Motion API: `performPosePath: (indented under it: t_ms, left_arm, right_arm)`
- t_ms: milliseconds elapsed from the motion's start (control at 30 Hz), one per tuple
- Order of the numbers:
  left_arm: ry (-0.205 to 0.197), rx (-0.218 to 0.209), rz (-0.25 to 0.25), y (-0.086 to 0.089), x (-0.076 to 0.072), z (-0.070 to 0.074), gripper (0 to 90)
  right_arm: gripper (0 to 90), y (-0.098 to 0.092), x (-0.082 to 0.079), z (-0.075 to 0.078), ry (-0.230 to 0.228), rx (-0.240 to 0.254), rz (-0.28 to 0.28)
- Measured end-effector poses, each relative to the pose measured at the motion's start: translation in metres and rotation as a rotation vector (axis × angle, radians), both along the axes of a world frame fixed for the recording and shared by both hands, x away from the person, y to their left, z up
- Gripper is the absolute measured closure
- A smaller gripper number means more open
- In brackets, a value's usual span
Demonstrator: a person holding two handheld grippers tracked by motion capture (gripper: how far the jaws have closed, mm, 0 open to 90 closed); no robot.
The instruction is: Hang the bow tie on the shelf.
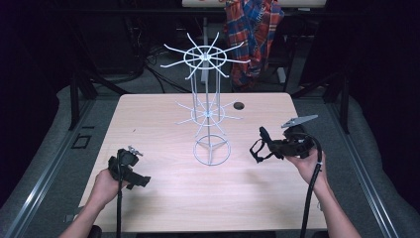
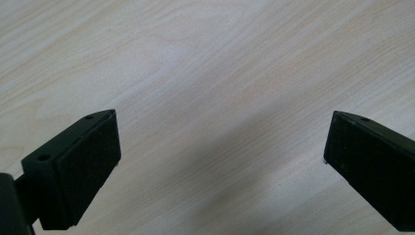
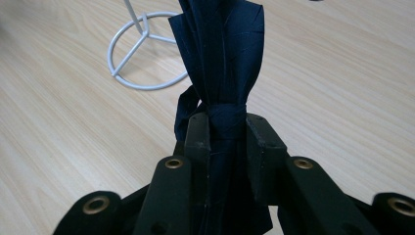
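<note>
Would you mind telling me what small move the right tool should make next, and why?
Probably carry it left toward the white wire rack. The right tool is already shut on the dark folded cloth, the rack's prongs look bare, and the left tool is open over bare wooden table, so hanging the cloth seems the likely aim.

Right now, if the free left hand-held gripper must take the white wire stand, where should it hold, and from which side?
Probably the vertical rods of the white wire stand, between the lower spoke ring and the round base. There they are bare, thin and upright, so open jaws can close across them. Come level from the left, where the left hand-held gripper already waits open; the spokes would block a descent from above.
</note>
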State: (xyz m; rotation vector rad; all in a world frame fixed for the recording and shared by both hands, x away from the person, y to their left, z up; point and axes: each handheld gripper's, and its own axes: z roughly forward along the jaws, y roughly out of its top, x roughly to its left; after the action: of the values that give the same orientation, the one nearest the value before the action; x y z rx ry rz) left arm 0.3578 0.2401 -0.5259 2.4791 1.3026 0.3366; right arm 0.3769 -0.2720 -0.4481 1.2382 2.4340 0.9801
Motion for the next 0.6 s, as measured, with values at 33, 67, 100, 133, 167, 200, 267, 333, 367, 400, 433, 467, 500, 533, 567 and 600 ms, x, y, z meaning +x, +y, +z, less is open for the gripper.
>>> performPosePath:
  t_ms: [33, 67, 100, 133, 167, 200, 267, 333, 367, 400, 433, 467, 500, 533, 567, 600]
  left_arm:
    - [0.000, 0.000, 0.000, 0.000, 0.000, 0.000, 0.4]
    - [0.000, 0.000, 0.000, 0.000, 0.000, 0.000, 0.4]
    - [0.000, 0.000, 0.000, 0.000, 0.000, 0.000, 0.4]
    - [-0.003, -0.001, 0.002, 0.000, 0.000, 0.000, 0.4]
    - [-0.002, -0.002, 0.003, 0.000, 0.000, -0.001, 0.4]
    - [-0.002, -0.002, 0.003, 0.000, 0.000, -0.001, 0.4]
    - [0.000, -0.001, 0.004, 0.000, 0.000, -0.001, 0.4]
    - [0.000, -0.004, 0.002, 0.000, 0.000, -0.001, 0.4]
    - [0.000, -0.003, 0.002, 0.000, 0.000, -0.001, 0.4]
    - [0.000, -0.005, 0.000, 0.000, 0.000, -0.001, 0.4]
    - [0.000, -0.004, 0.000, 0.000, 0.000, -0.001, 0.4]
    - [0.000, -0.004, 0.000, 0.000, 0.000, -0.001, 0.4]
    - [0.000, -0.003, 0.001, 0.000, 0.000, -0.001, 0.4]
    - [0.000, -0.003, 0.001, 0.000, 0.000, -0.001, 0.4]
    - [-0.002, -0.002, 0.000, 0.000, 0.000, -0.001, 0.4]
    - [-0.002, -0.002, 0.000, 0.000, 0.000, -0.001, 0.4]
  right_arm:
    - [73.1, 0.001, 0.000, 0.001, 0.005, 0.000, -0.003]
    - [73.1, 0.001, 0.000, 0.001, 0.005, 0.000, -0.003]
    - [73.1, 0.002, 0.000, 0.001, -0.002, 0.003, 0.000]
    - [73.1, 0.003, 0.000, 0.003, -0.002, 0.006, 0.005]
    - [73.1, 0.004, 0.000, 0.004, -0.006, 0.006, 0.010]
    - [73.1, 0.004, 0.000, 0.004, -0.006, 0.006, 0.010]
    - [73.1, 0.006, 0.001, 0.006, -0.010, 0.011, 0.016]
    - [73.2, 0.007, 0.002, 0.007, -0.006, 0.015, 0.017]
    - [73.1, 0.008, 0.003, 0.008, -0.006, 0.017, 0.017]
    - [73.1, 0.008, 0.003, 0.009, -0.004, 0.028, 0.022]
    - [73.1, 0.008, 0.003, 0.011, -0.005, 0.026, 0.025]
    - [73.1, 0.009, 0.003, 0.012, -0.012, 0.030, 0.025]
    - [73.1, 0.009, 0.003, 0.012, -0.012, 0.030, 0.025]
    - [73.1, 0.010, 0.003, 0.013, -0.011, 0.037, 0.025]
    - [73.1, 0.011, 0.003, 0.015, -0.016, 0.044, 0.030]
    - [73.1, 0.011, 0.003, 0.015, -0.016, 0.044, 0.030]
